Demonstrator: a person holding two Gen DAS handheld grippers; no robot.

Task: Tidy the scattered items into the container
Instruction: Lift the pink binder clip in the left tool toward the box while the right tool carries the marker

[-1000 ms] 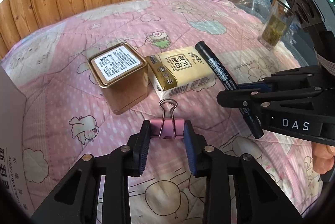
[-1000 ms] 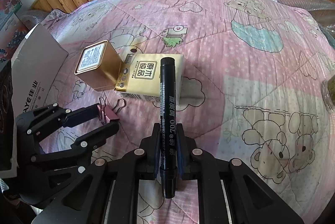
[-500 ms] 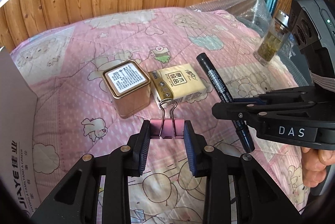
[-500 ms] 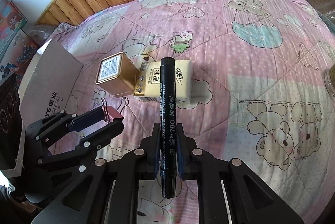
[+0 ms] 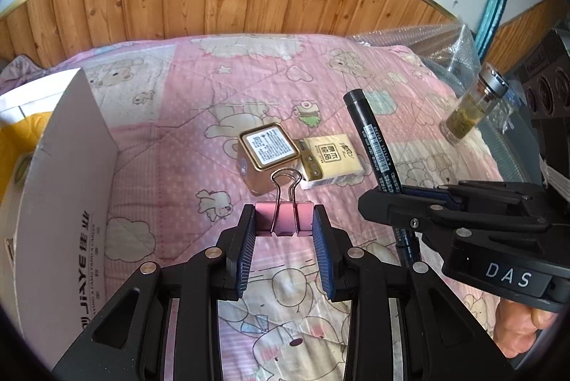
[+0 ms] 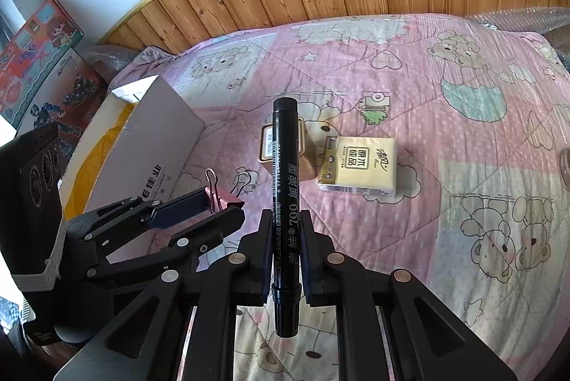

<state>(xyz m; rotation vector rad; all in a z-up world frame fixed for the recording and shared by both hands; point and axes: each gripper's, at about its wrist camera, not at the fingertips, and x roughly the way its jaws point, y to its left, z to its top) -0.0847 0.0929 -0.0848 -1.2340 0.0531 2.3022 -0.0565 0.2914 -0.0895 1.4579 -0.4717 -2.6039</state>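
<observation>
Both tools have risen off the bed, the left tool (image 5: 284,225) clamping the pink binder clip (image 5: 284,220) and the right tool (image 6: 284,251) pinching the black marker (image 6: 285,202), so the cardboard box (image 6: 160,145) at their left comes next.

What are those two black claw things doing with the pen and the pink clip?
A person is tidying up. The left gripper holds a pink binder clip, and the right gripper holds a black marker. Both are in the air. The gold tin and tissue pack wait on the quilt, beside the white box.
</observation>
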